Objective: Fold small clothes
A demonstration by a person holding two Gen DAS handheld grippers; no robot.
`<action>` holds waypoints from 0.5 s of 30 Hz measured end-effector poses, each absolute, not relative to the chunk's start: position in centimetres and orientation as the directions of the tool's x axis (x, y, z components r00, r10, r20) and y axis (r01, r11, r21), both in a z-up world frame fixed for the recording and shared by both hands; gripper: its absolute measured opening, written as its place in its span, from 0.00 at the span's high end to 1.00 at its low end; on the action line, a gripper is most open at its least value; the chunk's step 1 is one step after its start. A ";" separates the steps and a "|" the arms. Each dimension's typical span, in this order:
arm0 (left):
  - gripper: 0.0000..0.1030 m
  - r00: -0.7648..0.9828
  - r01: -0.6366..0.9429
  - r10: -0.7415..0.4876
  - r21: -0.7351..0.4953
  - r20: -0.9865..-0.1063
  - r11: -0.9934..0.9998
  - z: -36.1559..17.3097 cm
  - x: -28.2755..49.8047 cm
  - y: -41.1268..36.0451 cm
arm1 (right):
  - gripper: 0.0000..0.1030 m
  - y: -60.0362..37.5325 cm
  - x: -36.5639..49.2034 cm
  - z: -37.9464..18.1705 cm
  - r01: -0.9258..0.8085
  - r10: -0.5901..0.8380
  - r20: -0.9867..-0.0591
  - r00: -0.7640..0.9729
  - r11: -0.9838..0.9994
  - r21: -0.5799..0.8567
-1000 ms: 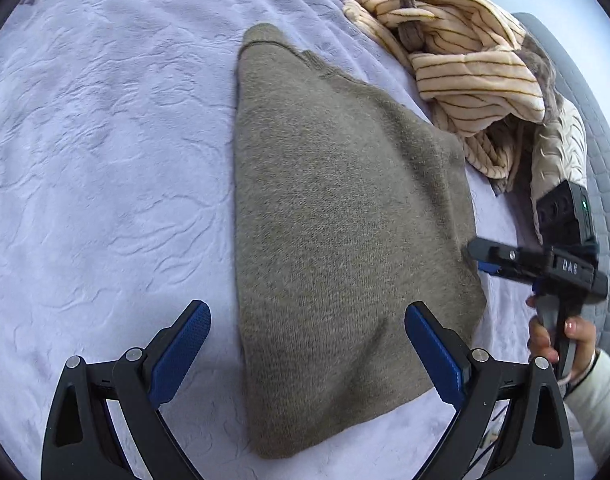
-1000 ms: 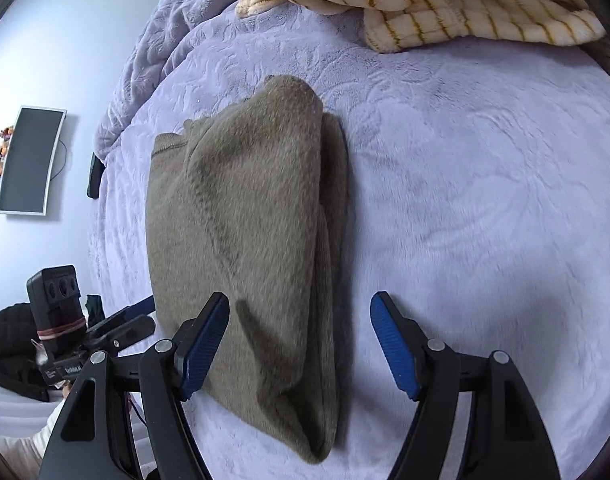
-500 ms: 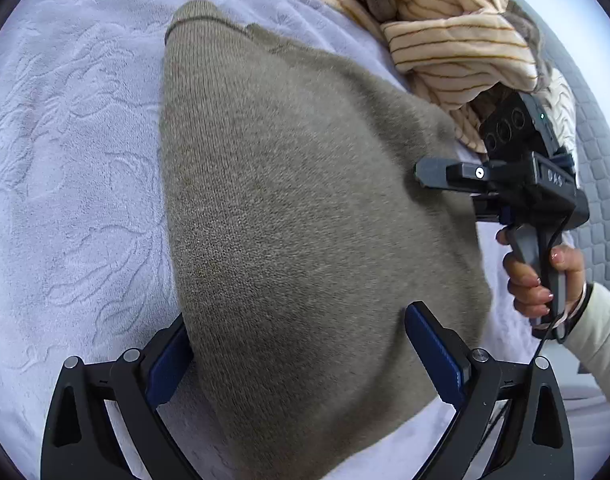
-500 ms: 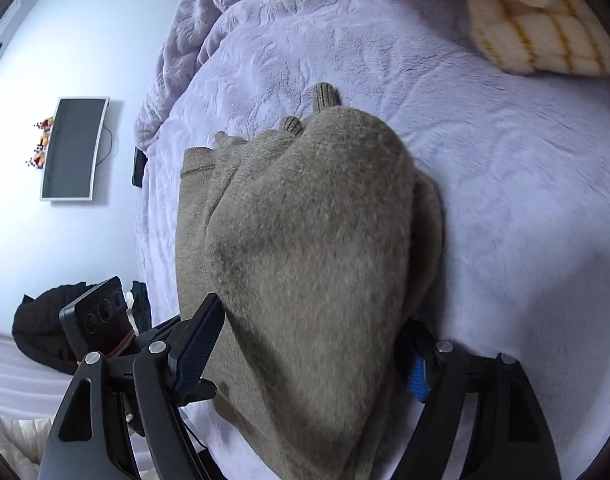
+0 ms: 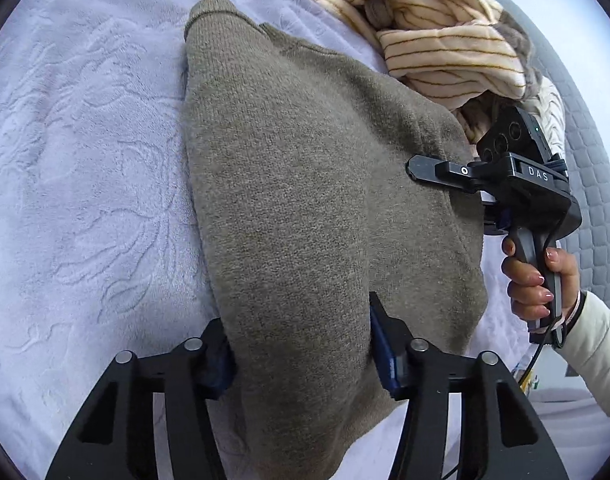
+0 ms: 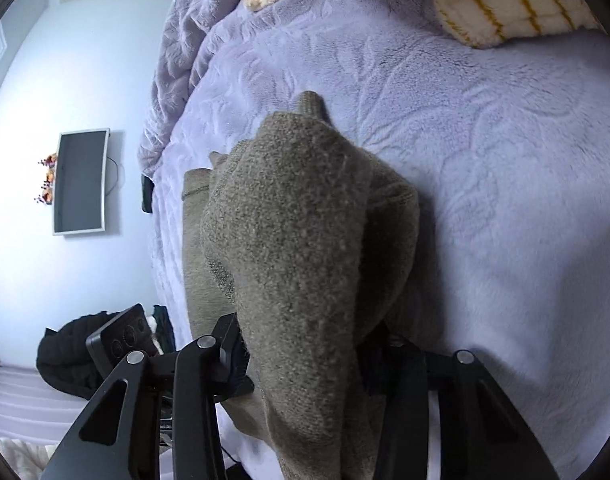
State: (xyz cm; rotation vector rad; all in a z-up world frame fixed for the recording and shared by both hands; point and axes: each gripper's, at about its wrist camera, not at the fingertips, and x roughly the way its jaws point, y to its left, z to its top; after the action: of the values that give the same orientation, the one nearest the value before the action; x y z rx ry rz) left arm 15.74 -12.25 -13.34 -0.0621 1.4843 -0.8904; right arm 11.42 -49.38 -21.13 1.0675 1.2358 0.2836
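While the olive knit sweater lies part-folded on the lavender bedspread, left gripper and right gripper, jaws just closing, pinch its near edge, probably ready to fold it over.

My left gripper: matte black slotted fingers, blue pads, silver screw heads at the pivots. My right gripper: same black frame and screws; from the left view it has a pistol-style handle, white "DAS" lettering, a small green LED, a black cable off the grip. My right sleeve is cream-white.
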 end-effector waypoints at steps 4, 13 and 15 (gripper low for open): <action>0.47 -0.142 0.487 -0.558 -0.548 -0.818 0.680 -11.4 14.9 -11.8 | 0.57 -48.8 10.8 -19.2 0.339 0.704 -0.591 0.392 0.487 0.805; 0.47 -0.131 0.477 -0.587 -0.570 -0.799 0.669 -6.9 11.6 -7.3 | 0.57 -45.5 8.8 -14.1 0.304 0.722 -0.571 0.390 0.484 0.820; 0.47 -0.128 0.480 -0.580 -0.562 -0.804 0.673 -6.2 10.8 -5.9 | 0.57 -44.3 7.8 -13.5 0.304 0.730 -0.563 0.387 0.476 0.825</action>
State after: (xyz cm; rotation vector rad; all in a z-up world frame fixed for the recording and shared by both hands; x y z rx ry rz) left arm 10.83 -5.93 -6.17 -0.0894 1.4357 -0.9106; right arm 7.83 -44.29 -13.54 1.0953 1.1939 0.3550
